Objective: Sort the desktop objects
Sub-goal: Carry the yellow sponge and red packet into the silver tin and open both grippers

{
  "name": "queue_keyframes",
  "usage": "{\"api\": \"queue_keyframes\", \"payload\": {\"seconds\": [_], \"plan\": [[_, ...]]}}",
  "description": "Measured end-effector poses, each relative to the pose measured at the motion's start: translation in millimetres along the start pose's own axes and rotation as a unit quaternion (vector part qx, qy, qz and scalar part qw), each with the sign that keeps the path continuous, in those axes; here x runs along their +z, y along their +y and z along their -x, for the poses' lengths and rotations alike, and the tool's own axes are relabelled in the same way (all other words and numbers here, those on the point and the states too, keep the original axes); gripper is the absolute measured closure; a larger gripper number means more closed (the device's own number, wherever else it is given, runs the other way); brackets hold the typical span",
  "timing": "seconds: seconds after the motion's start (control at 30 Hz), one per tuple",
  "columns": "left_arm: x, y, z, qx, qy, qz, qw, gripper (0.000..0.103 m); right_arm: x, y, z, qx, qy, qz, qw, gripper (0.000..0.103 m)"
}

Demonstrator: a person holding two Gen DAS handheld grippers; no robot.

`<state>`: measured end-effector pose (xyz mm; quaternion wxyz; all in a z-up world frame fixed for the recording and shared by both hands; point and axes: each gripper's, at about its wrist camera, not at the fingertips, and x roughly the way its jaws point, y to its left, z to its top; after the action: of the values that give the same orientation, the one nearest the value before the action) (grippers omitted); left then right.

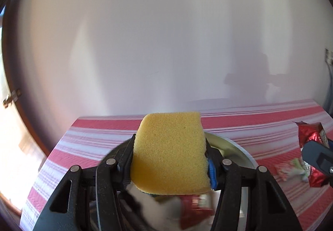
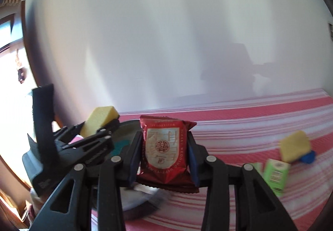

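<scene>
My left gripper (image 1: 169,155) is shut on a yellow sponge (image 1: 169,149) and holds it above a round metal bowl (image 1: 241,150); a red packet (image 1: 194,213) lies blurred in the bowl below. The left gripper also shows in the right wrist view (image 2: 100,129), still holding the sponge (image 2: 100,119). My right gripper (image 2: 164,155) is shut on a red snack packet (image 2: 163,148), held above the striped table near the bowl's rim (image 2: 127,126). The same packet shows at the right edge of the left wrist view (image 1: 311,137).
A red and white striped tablecloth (image 2: 249,118) covers the table, which ends at a white wall. On the right lie another yellow sponge (image 2: 294,145) on a blue piece (image 2: 308,157) and a green carton (image 2: 276,173). Small wrappers (image 1: 291,168) lie near the bowl.
</scene>
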<state>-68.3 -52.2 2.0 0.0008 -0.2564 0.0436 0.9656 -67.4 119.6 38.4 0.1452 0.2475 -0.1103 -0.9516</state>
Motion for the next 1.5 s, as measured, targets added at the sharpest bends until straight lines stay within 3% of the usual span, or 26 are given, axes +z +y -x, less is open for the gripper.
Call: {"api": "queue_keyframes", "payload": {"seconds": [0.17, 0.43, 0.93, 1.0, 1.03, 1.07, 1.13, 1.3, 1.37, 1.43, 1.5], "plan": [[2, 36, -11, 0.035, 0.02, 0.02, 0.999, 0.046, 9, 31, -31, 0.024, 0.005, 0.018, 1.0, 0.063], [-1, 66, -40, 0.072, 0.071, 0.048, 0.9937, 0.046, 23, 47, -75, 0.047, 0.031, 0.01, 0.998, 0.063], [-13, 74, -57, 0.098, 0.113, 0.053, 0.9873, 0.046, 27, 44, -151, 0.016, 0.119, -0.023, 0.992, 0.063], [-14, 72, -58, 0.101, 0.114, 0.05, 0.987, 0.045, 29, 40, -152, 0.008, 0.126, -0.022, 0.992, 0.06], [-14, 73, -59, 0.102, 0.115, 0.049, 0.9868, 0.045, 29, 39, -152, 0.004, 0.125, -0.022, 0.992, 0.052], [-14, 73, -59, 0.102, 0.114, 0.049, 0.987, 0.045, 30, 37, -150, 0.002, 0.119, -0.024, 0.993, 0.032], [-13, 75, -58, 0.104, 0.11, 0.05, 0.9872, 0.045, 35, 37, -142, -0.002, 0.099, -0.023, 0.995, 0.017], [-12, 77, -58, 0.097, 0.102, 0.053, 0.9886, 0.04, 39, 44, -119, -0.01, 0.056, -0.007, 0.998, 0.017], [-11, 79, -55, 0.097, 0.091, 0.058, 0.9894, 0.022, 40, 45, -111, -0.01, 0.042, -0.006, 0.999, 0.017], [-11, 86, -58, 0.104, 0.077, 0.062, 0.9897, 0.013, 39, 46, -102, -0.014, 0.023, -0.006, 1.0, 0.017], [-10, 87, -54, 0.109, 0.061, 0.063, 0.9902, 0.012, 38, 46, -93, -0.02, 0.003, -0.007, 1.0, 0.015]]}}
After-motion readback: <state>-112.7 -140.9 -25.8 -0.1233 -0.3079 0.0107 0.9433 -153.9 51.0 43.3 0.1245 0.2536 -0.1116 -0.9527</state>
